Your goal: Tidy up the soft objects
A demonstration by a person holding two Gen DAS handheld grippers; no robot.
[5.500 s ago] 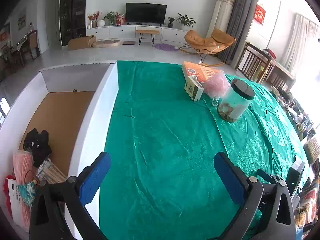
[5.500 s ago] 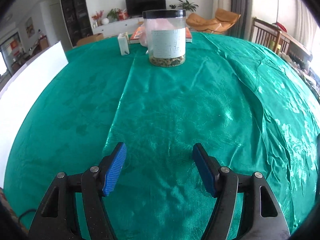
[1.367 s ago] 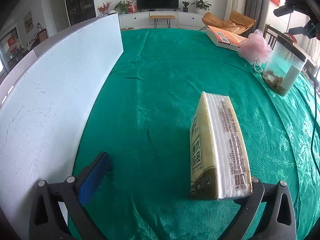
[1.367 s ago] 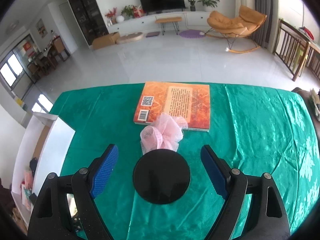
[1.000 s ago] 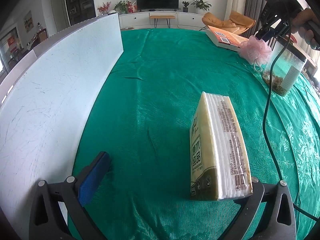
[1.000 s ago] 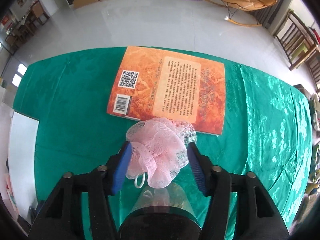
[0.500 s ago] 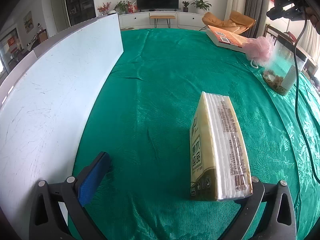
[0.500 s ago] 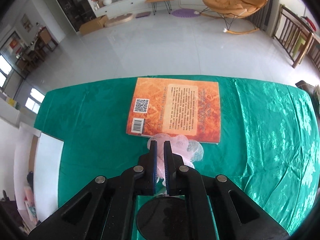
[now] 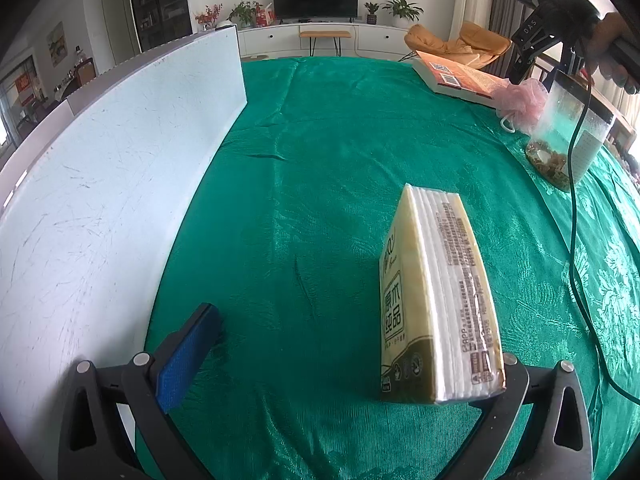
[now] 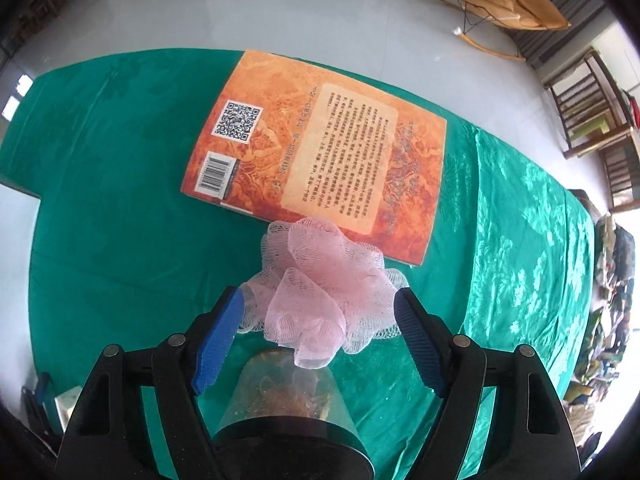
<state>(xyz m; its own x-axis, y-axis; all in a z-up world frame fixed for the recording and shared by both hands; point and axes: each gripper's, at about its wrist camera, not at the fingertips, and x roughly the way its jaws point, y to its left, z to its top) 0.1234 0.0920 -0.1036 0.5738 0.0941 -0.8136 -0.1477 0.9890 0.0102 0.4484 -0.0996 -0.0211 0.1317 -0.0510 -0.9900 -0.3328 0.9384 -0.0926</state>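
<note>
A yellow and white tissue pack (image 9: pixel 436 300) stands on edge on the green cloth, against the inner side of my left gripper's right finger. My left gripper (image 9: pixel 352 344) is open, and its blue left pad (image 9: pixel 188 356) is far from the pack. A pink mesh bath pouf (image 10: pixel 320 276) lies beside an orange book (image 10: pixel 320 160). My right gripper (image 10: pixel 320 320) points straight down over the pouf. Its jaws are opening, with the pouf between them and the mesh brushing both tips. In the left wrist view the pouf (image 9: pixel 524 100) sits under the right gripper (image 9: pixel 536 68).
A clear jar with a black lid (image 10: pixel 288 400) stands just below the right gripper; it also shows as the jar (image 9: pixel 568 140) at the far right. A tall white box wall (image 9: pixel 120 160) runs along the left. A black cable (image 9: pixel 576 240) hangs over the cloth.
The right gripper was shut and higher half a second ago; now it is lower, with its jaws spread around the pouf. The left gripper and tissue pack have not moved.
</note>
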